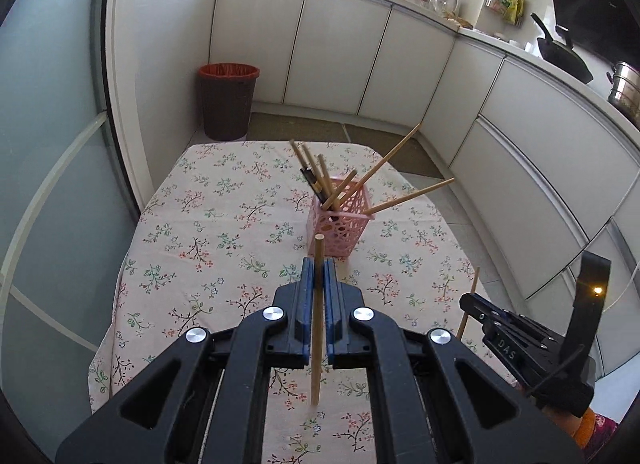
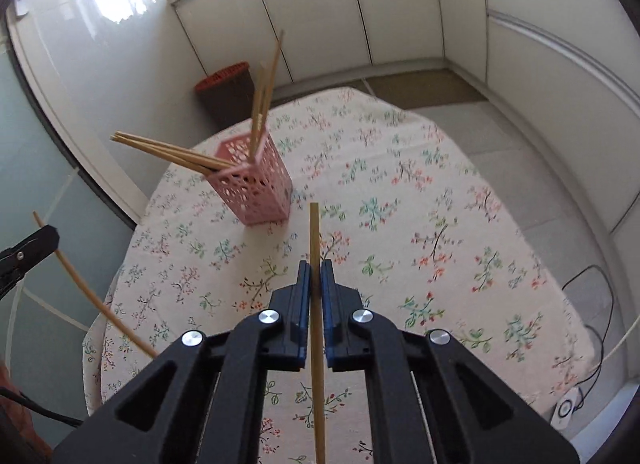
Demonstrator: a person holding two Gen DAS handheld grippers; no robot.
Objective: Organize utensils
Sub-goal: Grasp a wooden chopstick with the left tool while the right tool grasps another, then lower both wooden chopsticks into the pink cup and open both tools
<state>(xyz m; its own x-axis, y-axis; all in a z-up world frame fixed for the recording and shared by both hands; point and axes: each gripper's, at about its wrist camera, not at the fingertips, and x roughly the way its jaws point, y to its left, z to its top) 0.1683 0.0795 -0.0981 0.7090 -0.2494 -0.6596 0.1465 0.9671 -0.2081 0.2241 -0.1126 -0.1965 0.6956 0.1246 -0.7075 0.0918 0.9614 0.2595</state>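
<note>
the left gripper [image 1: 319, 264], black plastic with blue ribbed pads, is clenched on a round wooden chopstick [image 1: 317, 328] that stands nearly upright between the pads, its blunt end poking above them and its lower end hanging over the tablecloth [image 1: 192, 224]. the right gripper [image 2: 316, 266], of the same make, is clamped on a second chopstick [image 2: 316, 304], a squarer, paler stick that runs straight up through the pads.

the cloth is thin cream cotton printed with small flower sprigs, draped over a table with rounded corners. on it, beyond both grippers, stands a pink plastic basket [image 1: 340, 228], a tall square box with perforated walls. several more wooden chopsticks [image 1: 376, 172] lean out of it at splayed angles. a dark ribbed bin [image 1: 227, 104] with a red liner sits on the floor past the table.
</note>
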